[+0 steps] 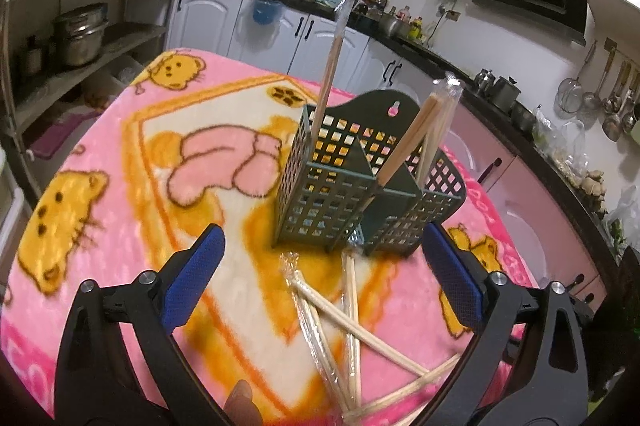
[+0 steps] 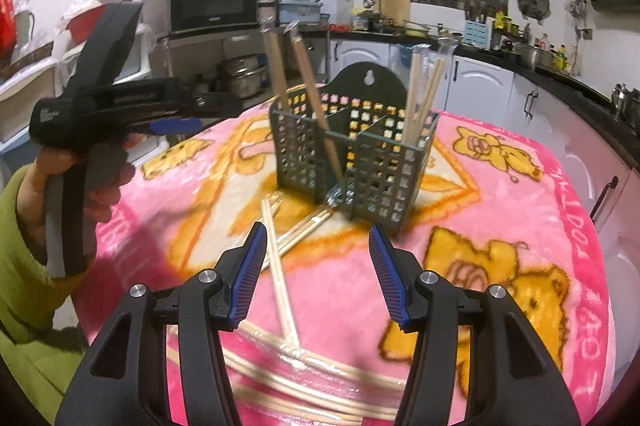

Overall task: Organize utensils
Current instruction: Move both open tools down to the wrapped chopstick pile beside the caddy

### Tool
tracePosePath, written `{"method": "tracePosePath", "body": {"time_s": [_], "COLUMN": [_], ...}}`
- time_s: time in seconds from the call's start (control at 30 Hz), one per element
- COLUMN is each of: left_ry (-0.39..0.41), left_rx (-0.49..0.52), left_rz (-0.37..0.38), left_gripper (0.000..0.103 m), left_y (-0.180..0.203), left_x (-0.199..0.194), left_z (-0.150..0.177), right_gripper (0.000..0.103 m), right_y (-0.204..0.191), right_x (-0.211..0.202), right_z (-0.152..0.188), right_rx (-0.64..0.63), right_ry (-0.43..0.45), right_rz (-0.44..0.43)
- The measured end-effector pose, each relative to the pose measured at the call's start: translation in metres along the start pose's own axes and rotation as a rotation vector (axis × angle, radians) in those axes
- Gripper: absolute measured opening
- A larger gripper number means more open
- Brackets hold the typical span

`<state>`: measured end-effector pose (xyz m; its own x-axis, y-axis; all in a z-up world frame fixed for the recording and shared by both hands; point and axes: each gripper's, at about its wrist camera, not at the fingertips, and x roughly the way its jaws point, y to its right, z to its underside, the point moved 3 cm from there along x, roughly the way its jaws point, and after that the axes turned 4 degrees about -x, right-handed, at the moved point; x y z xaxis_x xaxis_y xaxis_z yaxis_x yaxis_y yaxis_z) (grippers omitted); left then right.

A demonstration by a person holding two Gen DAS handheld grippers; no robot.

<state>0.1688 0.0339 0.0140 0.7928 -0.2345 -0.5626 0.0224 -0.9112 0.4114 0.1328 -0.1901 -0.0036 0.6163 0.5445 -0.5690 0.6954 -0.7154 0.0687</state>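
Both jaws gaping, nothing held: left gripper (image 1: 324, 276), right gripper (image 2: 318, 266). Wrapped chopsticks (image 1: 352, 338) lie loose at 6 o'clock of caddy (image 2: 352, 162), presumably awaiting pickup; sorted ones lean inside. Left hand (image 2: 84, 178) seen only by right wrist, at 9 o'clock

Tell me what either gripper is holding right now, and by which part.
Nothing: the left gripper and right gripper are both open and empty above the loose chopsticks.
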Motion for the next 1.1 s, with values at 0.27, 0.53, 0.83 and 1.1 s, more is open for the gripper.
{"method": "tracePosePath", "body": {"time_s": [0.27, 0.53, 0.83, 1.1], "left_ry": [-0.053, -0.125, -0.208, -0.25], "left_rx": [-0.031, -0.06, -0.104, -0.102], "left_rz": [0.01, 0.032, 0.033, 0.028], "left_gripper": [0.076, 0.059, 0.05, 0.049], "left_y": [-0.007, -0.013, -0.025, -0.025], "left_x": [0.011, 0.029, 0.054, 0.071], "left_z": [0.011, 0.022, 0.035, 0.038], "right_gripper": [0.051, 0.051, 0.051, 0.051], "right_y": [-0.022, -0.046, -0.055, -0.063], "right_x": [0.013, 0.03, 0.047, 0.059], "right_z": [0.012, 0.027, 0.042, 0.051], "right_rx": [-0.084, -0.171, -0.207, -0.256], "right_ry": [-0.08, -0.159, -0.24, -0.28], "right_rz": [-0.056, -0.114, -0.131, -0.108]}}
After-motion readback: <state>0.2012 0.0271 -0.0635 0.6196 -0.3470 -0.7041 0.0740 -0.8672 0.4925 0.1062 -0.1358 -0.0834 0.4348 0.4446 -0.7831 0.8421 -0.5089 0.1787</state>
